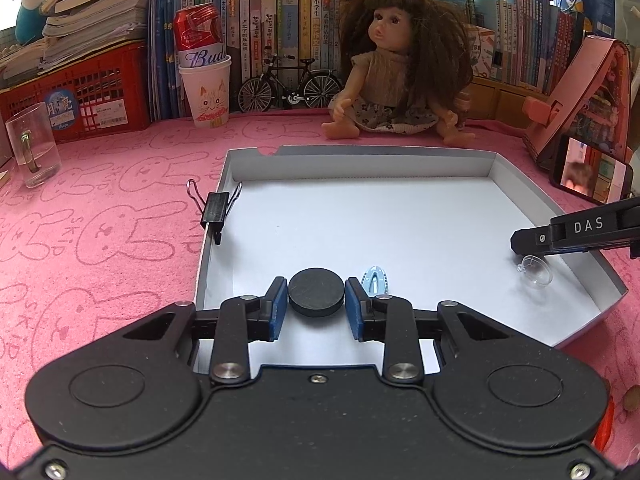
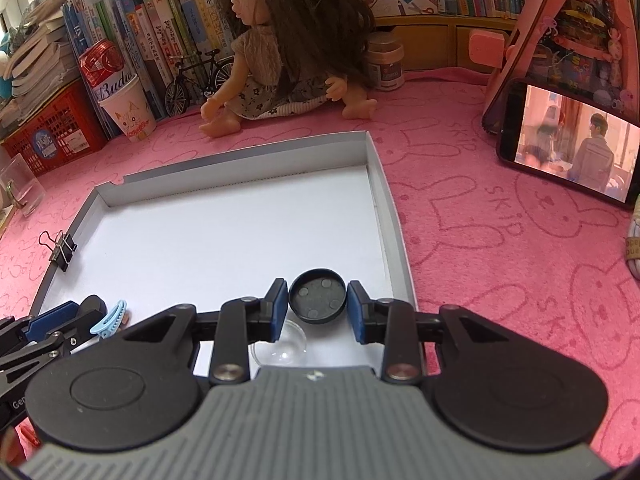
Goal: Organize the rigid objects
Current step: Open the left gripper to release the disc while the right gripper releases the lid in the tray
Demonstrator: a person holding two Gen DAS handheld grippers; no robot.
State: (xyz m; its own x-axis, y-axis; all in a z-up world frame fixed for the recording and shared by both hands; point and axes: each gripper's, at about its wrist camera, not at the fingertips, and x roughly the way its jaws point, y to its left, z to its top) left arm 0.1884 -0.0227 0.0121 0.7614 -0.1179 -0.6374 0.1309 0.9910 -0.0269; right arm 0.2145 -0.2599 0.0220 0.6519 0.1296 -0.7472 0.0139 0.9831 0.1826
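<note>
You're gripping a black disc (image 1: pixel 316 292) in the left gripper (image 1: pixel 316 300) and a black cap (image 2: pixel 317 295) in the right gripper (image 2: pixel 317 304), both over the tray's (image 1: pixel 360 160) near edge; releasing carelessly risks hitting the clear suction cup (image 2: pixel 280 346).

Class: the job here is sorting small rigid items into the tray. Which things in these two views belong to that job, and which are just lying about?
Part of the job:
white tray
black disc between the left claw fingers
black cap between the right claw fingers
blue hair clip
clear suction cup
binder clip

Lying about:
doll
toy bicycle
beer can
paper cup
phone
glass mug
</note>
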